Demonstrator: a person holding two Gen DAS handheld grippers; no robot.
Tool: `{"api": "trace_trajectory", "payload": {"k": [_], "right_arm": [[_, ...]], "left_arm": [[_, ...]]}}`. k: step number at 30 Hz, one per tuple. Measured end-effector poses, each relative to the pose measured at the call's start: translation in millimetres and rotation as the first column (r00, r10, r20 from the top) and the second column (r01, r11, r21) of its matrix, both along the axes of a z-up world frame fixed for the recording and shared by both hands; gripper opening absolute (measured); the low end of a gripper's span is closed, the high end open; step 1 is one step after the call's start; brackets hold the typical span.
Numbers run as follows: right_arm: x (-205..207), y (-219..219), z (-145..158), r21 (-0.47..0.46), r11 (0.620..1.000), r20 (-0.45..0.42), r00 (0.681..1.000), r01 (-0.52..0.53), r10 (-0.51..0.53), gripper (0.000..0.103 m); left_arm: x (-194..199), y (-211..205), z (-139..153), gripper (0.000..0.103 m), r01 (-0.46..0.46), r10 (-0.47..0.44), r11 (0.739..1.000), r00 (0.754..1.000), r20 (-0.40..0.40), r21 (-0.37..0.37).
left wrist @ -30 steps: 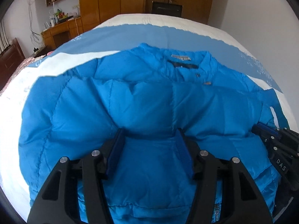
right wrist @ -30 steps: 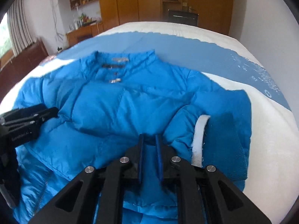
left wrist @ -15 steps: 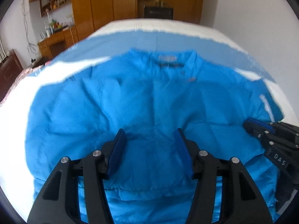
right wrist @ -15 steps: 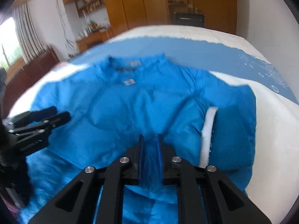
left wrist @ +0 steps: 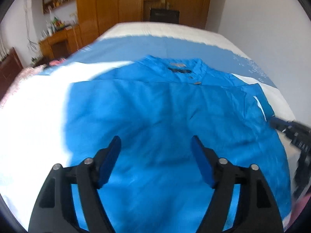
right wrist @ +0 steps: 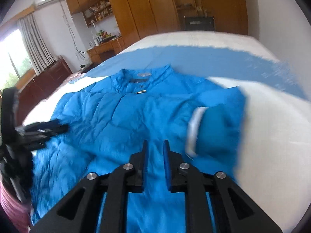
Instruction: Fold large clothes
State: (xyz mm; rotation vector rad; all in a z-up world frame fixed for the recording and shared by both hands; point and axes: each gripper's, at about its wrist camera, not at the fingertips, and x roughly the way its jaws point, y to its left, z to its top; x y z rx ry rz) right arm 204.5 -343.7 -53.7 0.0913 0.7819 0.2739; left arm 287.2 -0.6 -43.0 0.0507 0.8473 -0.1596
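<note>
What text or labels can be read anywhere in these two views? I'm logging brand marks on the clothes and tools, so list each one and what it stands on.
None can be read.
Neck label inside the blue jacket collar: grey tag, print too blurred.
Right gripper body, seen from the left wrist: pale lettering, smeared by motion blur.
Left gripper, seen from the right wrist: pale marks, unreadable.
White print on the blue band of the bedsheet: too small and blurred.

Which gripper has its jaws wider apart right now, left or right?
The left gripper: its blue pads stand far apart over the blue jacket. The right gripper shows only a narrow gap. Both have just been opening, neither pinching fabric.
</note>
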Motion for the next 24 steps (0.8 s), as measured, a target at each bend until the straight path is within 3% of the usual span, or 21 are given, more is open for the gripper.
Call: {"api": "trace_trajectory", "payload": {"k": [2,6,11,15,24], "right_arm": [[-31,-7,5,-0.026,1.000,0.010,1.000,-0.011,0.012,0.039],[-93,-18,-2,-0.065,0.998,-0.013,1.000,-0.020,0.019,0.046],[-163,-29,-20,-0.036,0.999,-0.058,0.998,0.012,-0.014,0.053],[-195,-37,-33,0.059,0.998,-0.117,0.993,0.038,-0.031,0.056],[-223,-43,-63,0.197,0.977,-0.240,0.970,0.082,-0.033,0.057]], "left_arm": [[-36,27,6,0.084,-0.024,0.023,0.999,0.999,0.031,0.034],[-101,81,-7,0.085,-0.117,0.118,0.991,0.993,-0.011,0.064],[-167,129,-38,0.085,-0.201,0.185,0.974,0.972,-0.149,-0.107],[-199,140,-50,0.085,-0.215,0.174,0.952,0.966,-0.190,-0.218],[-219,120,-67,0.084,-0.170,0.110,0.945,0.970,-0.219,-0.280]]}}
